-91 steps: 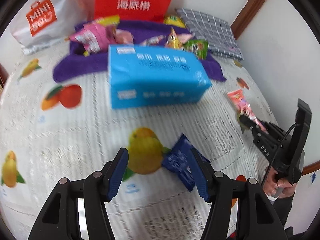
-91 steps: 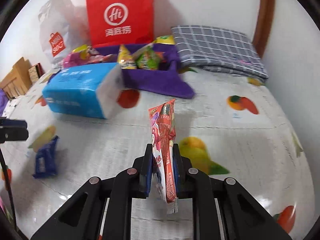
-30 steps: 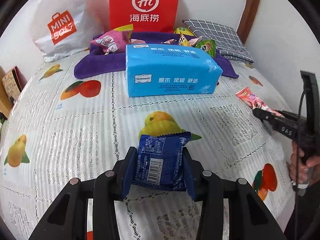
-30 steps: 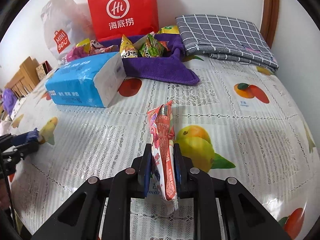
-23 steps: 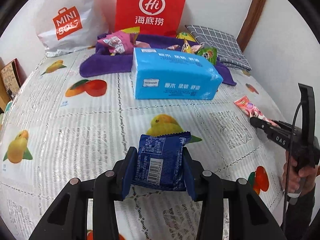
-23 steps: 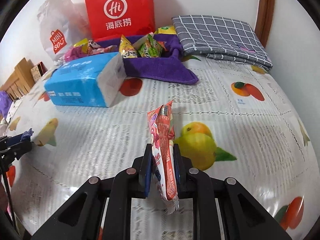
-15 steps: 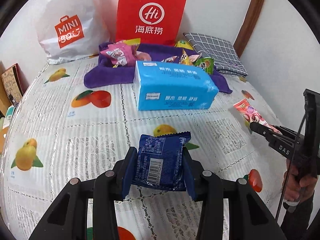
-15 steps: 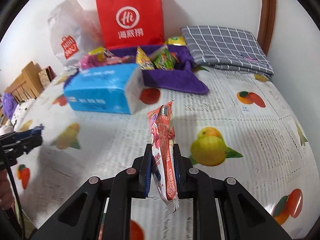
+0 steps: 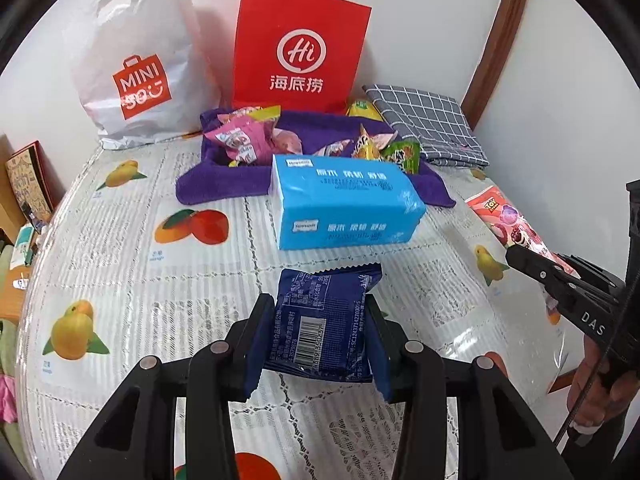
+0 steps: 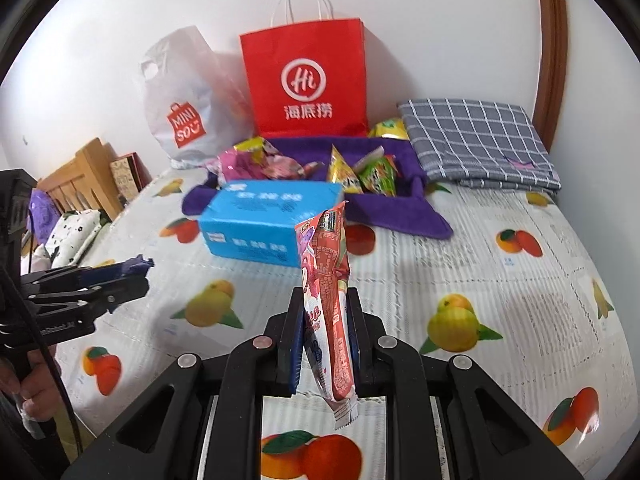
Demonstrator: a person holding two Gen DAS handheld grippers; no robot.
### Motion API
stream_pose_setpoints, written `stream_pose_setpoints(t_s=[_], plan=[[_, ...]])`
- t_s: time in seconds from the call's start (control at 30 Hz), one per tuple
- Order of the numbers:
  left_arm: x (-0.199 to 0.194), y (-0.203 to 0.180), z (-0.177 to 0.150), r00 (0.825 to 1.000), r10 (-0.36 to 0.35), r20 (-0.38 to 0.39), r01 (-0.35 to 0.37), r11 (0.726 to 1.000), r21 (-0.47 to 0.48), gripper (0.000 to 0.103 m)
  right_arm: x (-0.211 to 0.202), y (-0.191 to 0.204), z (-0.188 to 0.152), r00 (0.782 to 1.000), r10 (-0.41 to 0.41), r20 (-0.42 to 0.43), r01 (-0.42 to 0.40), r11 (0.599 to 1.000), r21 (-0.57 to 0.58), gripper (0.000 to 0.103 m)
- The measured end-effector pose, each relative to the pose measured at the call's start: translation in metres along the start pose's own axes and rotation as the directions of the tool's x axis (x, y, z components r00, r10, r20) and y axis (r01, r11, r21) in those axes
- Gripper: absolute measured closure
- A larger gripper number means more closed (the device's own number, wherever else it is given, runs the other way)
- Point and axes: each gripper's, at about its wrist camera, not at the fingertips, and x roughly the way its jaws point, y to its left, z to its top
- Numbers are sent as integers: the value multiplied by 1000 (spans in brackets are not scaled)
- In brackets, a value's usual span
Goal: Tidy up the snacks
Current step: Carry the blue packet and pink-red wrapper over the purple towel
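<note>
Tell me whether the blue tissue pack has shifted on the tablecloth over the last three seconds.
No. In the left wrist view the blue tissue pack still lies against the front edge of the purple towel; only the camera's viewpoint has changed.

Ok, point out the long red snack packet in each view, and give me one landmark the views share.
Left wrist view: long red snack packet at the right edge, sticking up from the right gripper.
Right wrist view: packet centre, upright between the jaws.
Shared landmark: the blue tissue pack.
</note>
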Motion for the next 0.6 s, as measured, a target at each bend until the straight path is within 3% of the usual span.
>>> stream_pose_setpoints(t_s=[0.6], plan=[[-16, 10, 33, 1000, 7, 24, -6, 1000, -27, 62, -27, 12, 37, 994, 62, 91, -66, 997, 41, 85]])
